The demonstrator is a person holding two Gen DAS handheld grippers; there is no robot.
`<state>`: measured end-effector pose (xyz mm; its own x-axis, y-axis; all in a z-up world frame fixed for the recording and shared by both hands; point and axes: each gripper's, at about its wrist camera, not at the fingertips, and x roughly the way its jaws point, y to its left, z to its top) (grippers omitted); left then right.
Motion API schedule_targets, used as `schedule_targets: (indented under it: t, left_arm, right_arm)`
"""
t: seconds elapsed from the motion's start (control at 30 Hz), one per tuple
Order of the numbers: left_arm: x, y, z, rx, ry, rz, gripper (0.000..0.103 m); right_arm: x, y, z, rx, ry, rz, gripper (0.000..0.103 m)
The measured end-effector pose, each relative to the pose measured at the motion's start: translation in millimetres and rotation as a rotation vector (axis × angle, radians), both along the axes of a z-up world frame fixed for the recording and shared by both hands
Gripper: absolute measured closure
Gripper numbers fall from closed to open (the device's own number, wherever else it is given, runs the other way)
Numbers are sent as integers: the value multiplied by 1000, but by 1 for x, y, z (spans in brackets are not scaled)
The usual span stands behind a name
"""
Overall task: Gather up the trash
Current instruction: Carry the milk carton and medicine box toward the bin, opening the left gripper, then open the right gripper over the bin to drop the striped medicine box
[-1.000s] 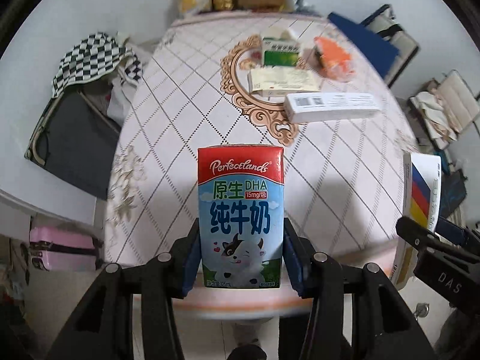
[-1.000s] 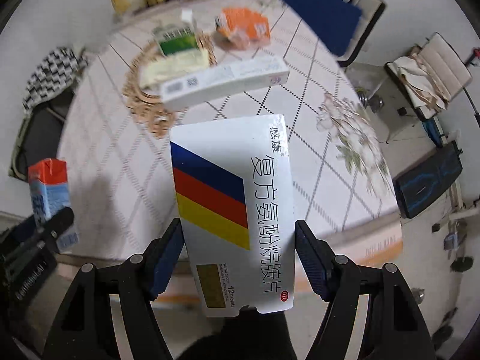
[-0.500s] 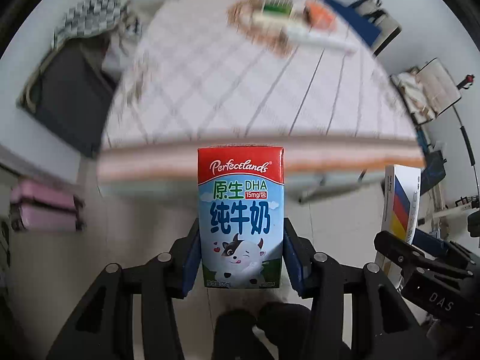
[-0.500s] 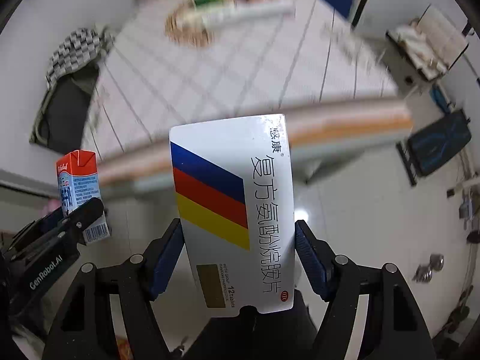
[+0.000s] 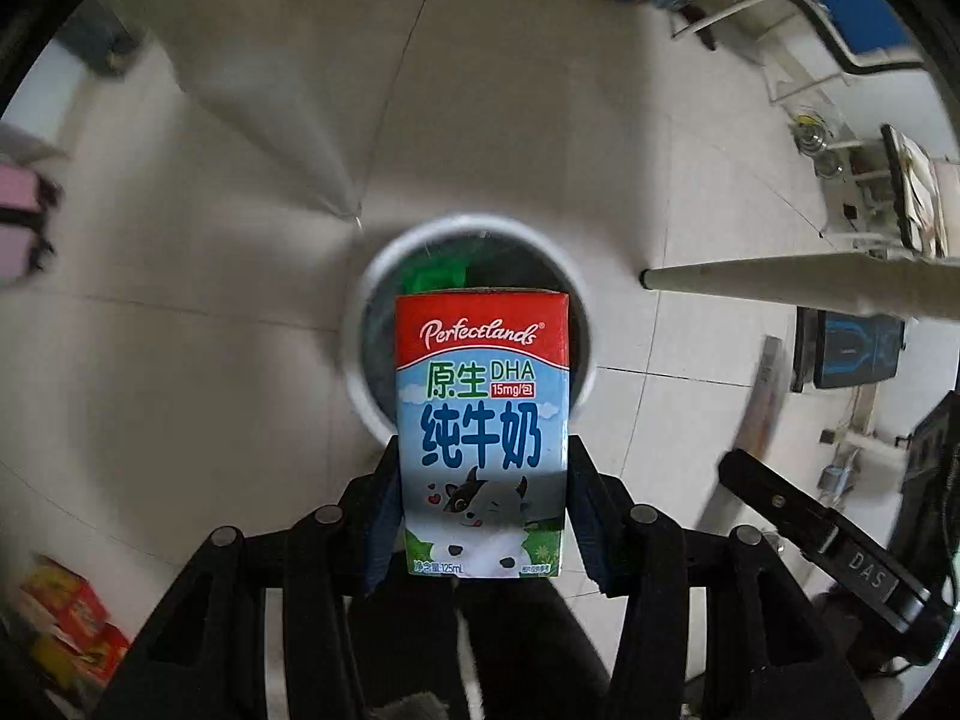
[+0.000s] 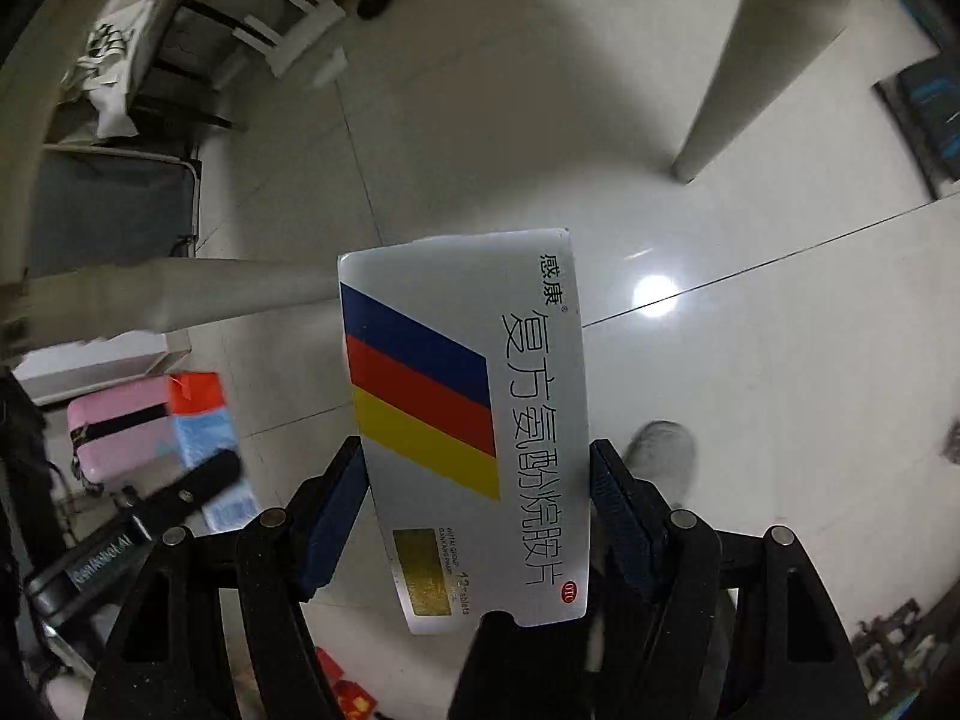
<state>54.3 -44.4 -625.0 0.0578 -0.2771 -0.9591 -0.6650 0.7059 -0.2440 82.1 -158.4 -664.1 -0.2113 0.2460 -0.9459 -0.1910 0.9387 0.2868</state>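
— Where am I working?
— A lived-in home room: pale glossy floor tiles (image 6: 750,192) under my jaws, a round white bin (image 5: 366,324) just beyond my left jaws.
— What else says home?
— A pink suitcase (image 6: 120,432) off to my left, a table leg (image 6: 738,72) ahead, chairs (image 5: 840,18) at the far right.

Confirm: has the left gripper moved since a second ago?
Yes. The left gripper, shut on the carton, has swung off the table edge and now points down over the bin on the floor.

Open tiled floor (image 5: 198,372) rings the bin (image 5: 366,300); a table leg (image 5: 780,285) stands right.
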Motion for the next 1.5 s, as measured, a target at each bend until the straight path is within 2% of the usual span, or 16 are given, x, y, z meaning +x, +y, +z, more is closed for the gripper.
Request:
schedule_targets:
  t: [0.03,0.07,0.1,0.17,0.2,0.3,0.5,0.6,0.73,0.9,1.1,1.2,1.5]
  left_arm:
    - [2,1,-16,-7,5,5,55]
    - [4,2,-30,-2,7,6,46]
    - [5,3,-40,8,10,12,23]
    - [6,4,-51,26,32,14,1]
    - [6,4,-54,45,45,9,1]
    - [0,3,-57,107,80,8,1]
    - [-14,-4,-28,281,80,11,1]
    - [-14,-11,-10,329,80,-4,1]
    - [-20,-20,29,360,62,-18,1]
    - [-34,-24,64,374,45,-41,1]
    - [-48,-37,128,379,12,-69,1]
    - [-56,-46,170,388,-1,-92,1]
    - [-77,-57,279,396,-53,-108,1]
  right_arm:
    - [2,3,-28,18,16,0,28]
    - [3,5,-46,28,29,0,28]
    - [4,7,-64,46,44,2,27]
    - [5,13,-95,65,66,23,27]
    - [6,15,-105,74,71,35,27]
    - [8,21,-129,71,70,113,0]
    - [10,16,-123,31,28,197,0]
    - [1,14,-101,-27,-21,265,0]
    - [-7,20,-70,-85,-88,338,0]
    - [-15,22,-19,-136,-158,376,0]
    - [-22,18,65,-148,-216,376,0]
    - [-27,13,117,-144,-253,364,0]
    - [-58,3,249,-108,-280,343,0]
